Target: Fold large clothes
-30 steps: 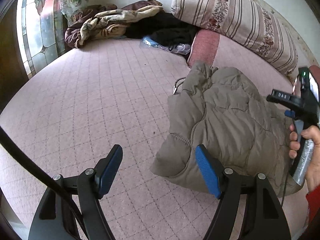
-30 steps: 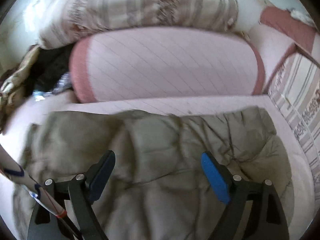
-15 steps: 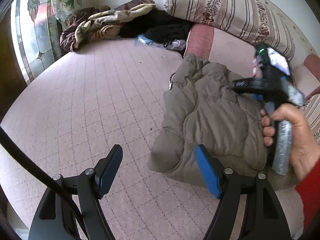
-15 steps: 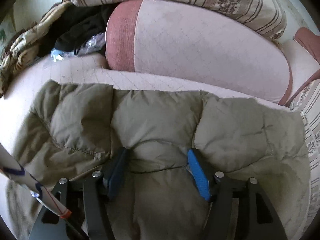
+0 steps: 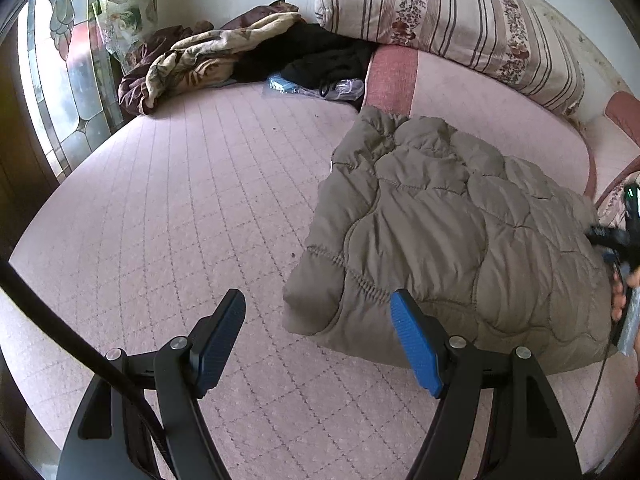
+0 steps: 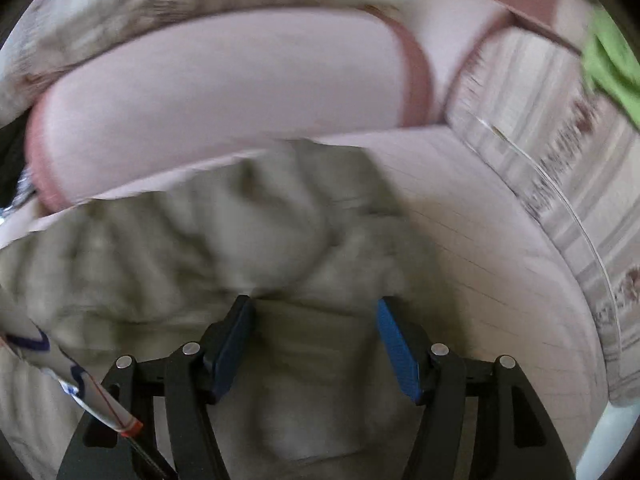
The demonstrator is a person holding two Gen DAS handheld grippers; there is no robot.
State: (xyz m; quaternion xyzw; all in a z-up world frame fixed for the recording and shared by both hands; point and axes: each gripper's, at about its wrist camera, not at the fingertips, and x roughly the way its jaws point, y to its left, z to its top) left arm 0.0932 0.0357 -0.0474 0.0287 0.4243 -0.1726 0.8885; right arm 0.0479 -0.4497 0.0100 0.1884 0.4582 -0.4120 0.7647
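Left wrist view: folded olive puffer jacket [image 5: 452, 240] lying on the pink quilted bed [image 5: 180, 216], right of centre, just below a pink bolster [image 5: 472, 96] and striped pillow [image 5: 452, 24]. Left gripper [image 5: 318, 340] spread wide, holding nothing, hovering by the jacket's near-left corner. Heap of blankets [image 5: 192, 64] far back.

Right wrist view: pretty blurry. Right gripper [image 6: 314, 348] half closed around a bunched ridge of jacket [image 6: 200, 240]; can't tell if really clamped.

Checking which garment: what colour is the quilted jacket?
Olive-brown quilted jacket, clearest in the left wrist view.
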